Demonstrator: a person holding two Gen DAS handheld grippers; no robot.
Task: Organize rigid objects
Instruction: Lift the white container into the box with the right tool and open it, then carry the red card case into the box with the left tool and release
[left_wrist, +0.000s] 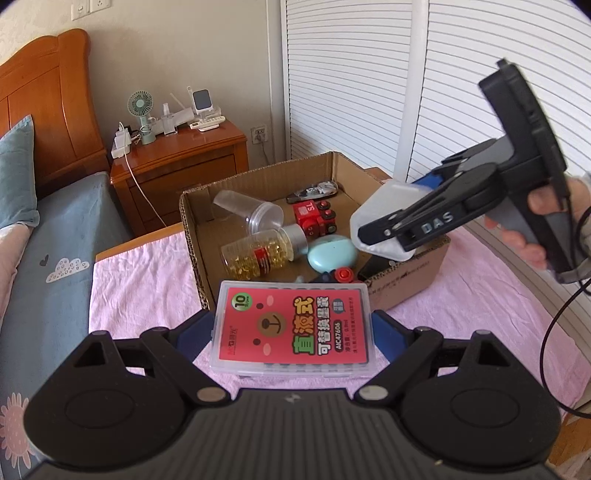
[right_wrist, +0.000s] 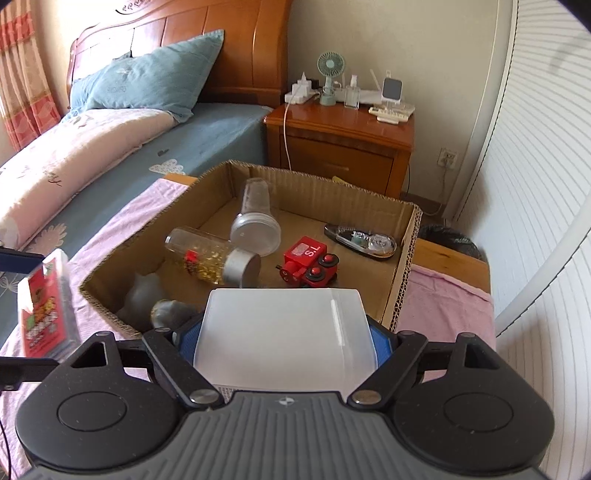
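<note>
Your left gripper (left_wrist: 291, 325) clamps the red case (left_wrist: 291, 325); your right gripper (right_wrist: 286, 343) clamps the white box (right_wrist: 284, 339) over the carton's (right_wrist: 402, 266) near rim. In the carton: one cup (right_wrist: 255, 221), one pill bottle (right_wrist: 210, 258), one toy train (right_wrist: 310, 264), one tape dispenser (right_wrist: 362, 240), plus a few hard-to-identify pieces. Judged nearly finished: two drops left.

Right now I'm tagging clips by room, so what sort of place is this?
A bedroom, most likely: a bed with a blue pillow and wooden headboard, and beside it a wooden nightstand carrying a small fan.
</note>
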